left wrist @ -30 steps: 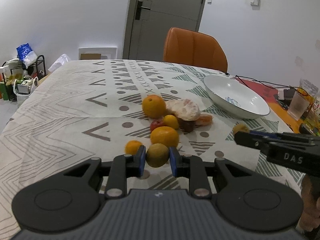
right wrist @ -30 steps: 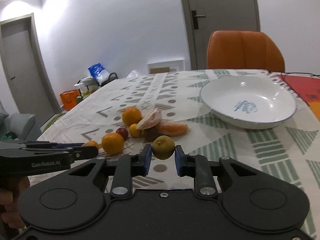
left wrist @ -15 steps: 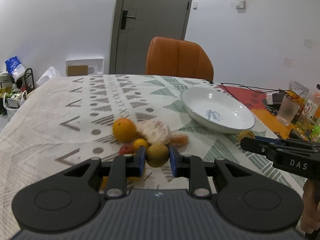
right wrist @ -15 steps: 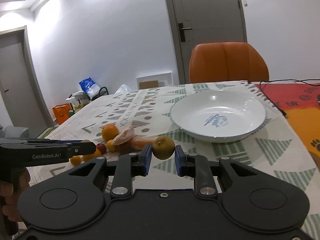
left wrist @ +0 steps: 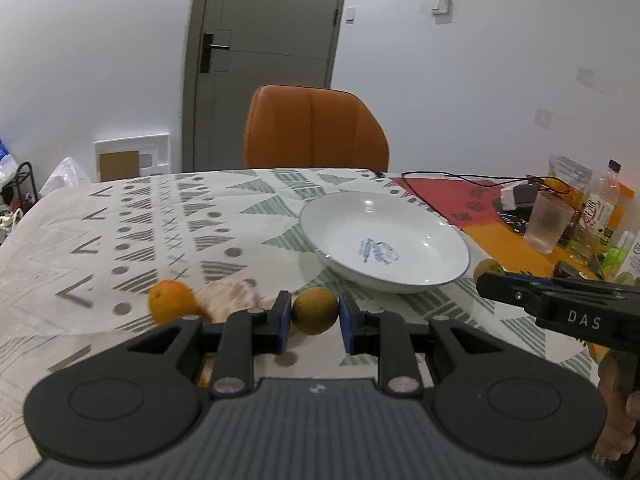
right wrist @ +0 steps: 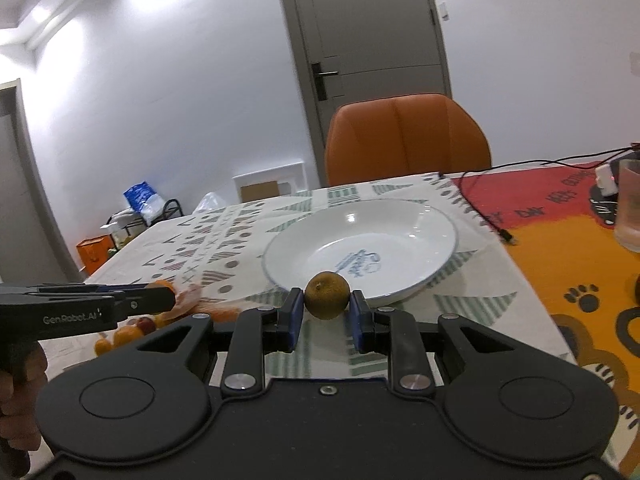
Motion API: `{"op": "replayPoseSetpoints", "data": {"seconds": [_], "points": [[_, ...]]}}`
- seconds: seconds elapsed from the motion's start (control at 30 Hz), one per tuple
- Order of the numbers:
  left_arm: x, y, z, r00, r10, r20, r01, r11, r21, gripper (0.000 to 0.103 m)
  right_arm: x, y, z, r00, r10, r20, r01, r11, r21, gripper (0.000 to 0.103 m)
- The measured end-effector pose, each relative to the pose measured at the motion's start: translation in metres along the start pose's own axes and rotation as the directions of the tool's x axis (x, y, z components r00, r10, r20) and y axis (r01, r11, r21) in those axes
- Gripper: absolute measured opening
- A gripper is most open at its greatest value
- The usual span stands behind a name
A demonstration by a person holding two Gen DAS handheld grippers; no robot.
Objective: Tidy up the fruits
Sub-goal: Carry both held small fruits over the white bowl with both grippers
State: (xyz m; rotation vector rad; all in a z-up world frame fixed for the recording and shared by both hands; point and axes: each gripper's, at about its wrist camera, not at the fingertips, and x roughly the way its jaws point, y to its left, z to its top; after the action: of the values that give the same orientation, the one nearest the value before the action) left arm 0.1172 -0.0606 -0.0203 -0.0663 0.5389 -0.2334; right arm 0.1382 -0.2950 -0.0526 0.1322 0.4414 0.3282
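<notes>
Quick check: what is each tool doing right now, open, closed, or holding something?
Left tool: closed on a greenish-brown fruit.
Right tool: closed on another greenish-brown fruit, in front of the white bowl.

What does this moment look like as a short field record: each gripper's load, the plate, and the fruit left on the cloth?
left gripper: shut on a greenish-brown round fruit
right gripper: shut on a second greenish-brown fruit
white plate: empty, on the patterned tablecloth
fruit pile: an orange, a peeled citrus and smaller pieces, left of the plate
behind table: orange chair
</notes>
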Motion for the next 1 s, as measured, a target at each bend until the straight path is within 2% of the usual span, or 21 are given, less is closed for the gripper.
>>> {"op": "replayPoseSetpoints", "data": {"seconds": [0.57,1.0], "points": [[0.045,-0.038,0.028,0.998,-0.056,0.012,0.055,0.997,0.056,0.024,0.012,-0.045,0.012,0.999,-0.029,0.014,0.029,0.999,0.023,0.023],[0.084,-0.042,0.043,0.999,-0.045,0.0,0.045,0.998,0.039,0.024,0.044,-0.058,0.023,1.0,-0.009,-0.02,0.009,1.0,0.012,0.023]]}}
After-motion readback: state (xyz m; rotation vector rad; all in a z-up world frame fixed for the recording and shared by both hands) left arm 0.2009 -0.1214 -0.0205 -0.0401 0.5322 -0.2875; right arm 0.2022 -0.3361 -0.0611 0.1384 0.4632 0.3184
